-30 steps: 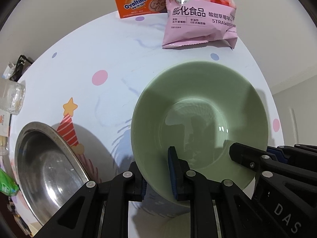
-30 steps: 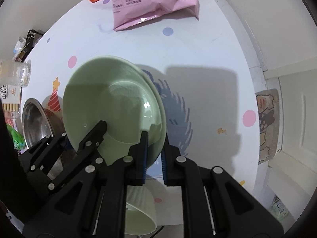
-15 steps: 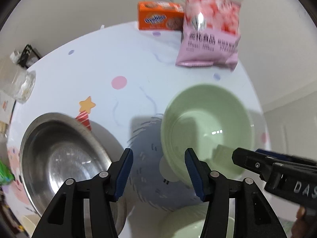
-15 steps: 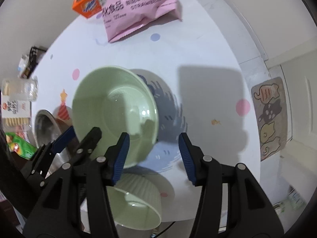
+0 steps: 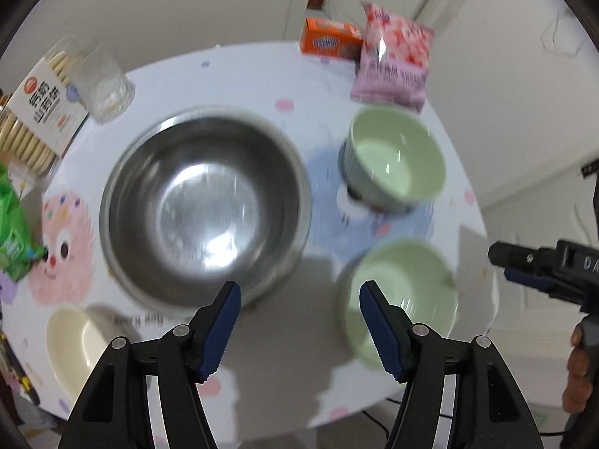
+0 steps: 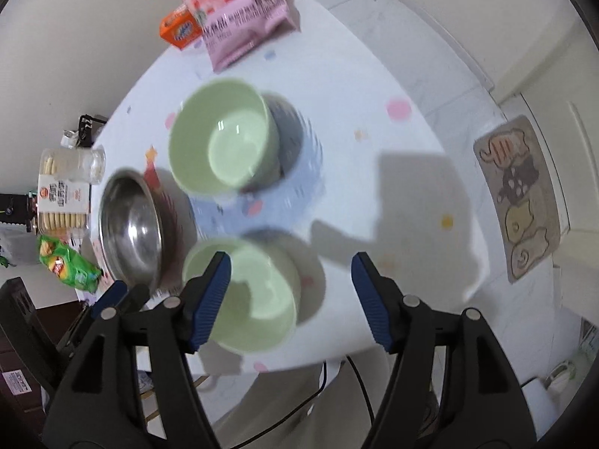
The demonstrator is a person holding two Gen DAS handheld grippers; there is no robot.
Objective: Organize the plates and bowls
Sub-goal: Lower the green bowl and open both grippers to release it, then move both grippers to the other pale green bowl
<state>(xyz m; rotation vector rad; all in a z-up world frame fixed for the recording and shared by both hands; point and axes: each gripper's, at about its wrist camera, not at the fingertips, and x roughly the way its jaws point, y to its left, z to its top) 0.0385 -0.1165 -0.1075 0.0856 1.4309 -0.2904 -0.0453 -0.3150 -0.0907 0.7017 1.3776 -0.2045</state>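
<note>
Far green bowl (image 5: 397, 161) (image 6: 224, 138): pale green, round, so no long axis. It stands on its foot, mouth upward, in the far right part of the round table (image 5: 262, 75) (image 6: 355, 86), nearer the far edge than the other bowls.

Near green bowl (image 5: 400, 295) (image 6: 254, 292): same colour, mouth up, close to the table's near edge, well apart from the first.

Steel bowl (image 5: 204, 205) (image 6: 131, 224): large, mouth up, left of both green bowls, just beside the near one.

Cream bowl (image 5: 75, 344): mouth up, at the near left edge. Only the left wrist view shows it.

Left gripper (image 5: 299, 321): jaws spread wide, nothing between them, held above the near edge between steel bowl and near green bowl.

Right gripper (image 6: 292, 295): jaws wide apart and empty, above the near edge; its left finger overlaps the near green bowl in the picture, and contact cannot be judged. In the left wrist view only its tip shows, off the table's right edge.

Far edge: pink snack bag (image 5: 393, 63) (image 6: 236, 7) and orange box (image 5: 331, 41) (image 6: 179, 28), touching.

Left edge: glass (image 5: 99, 82) (image 6: 88, 164), biscuit pack (image 5: 35, 112) (image 6: 61, 202), green packet (image 5: 15, 232) (image 6: 67, 265).

Right wrist view only: patterned floor mat (image 6: 520, 194), beyond the table's right edge.

Both views are motion-blurred.
</note>
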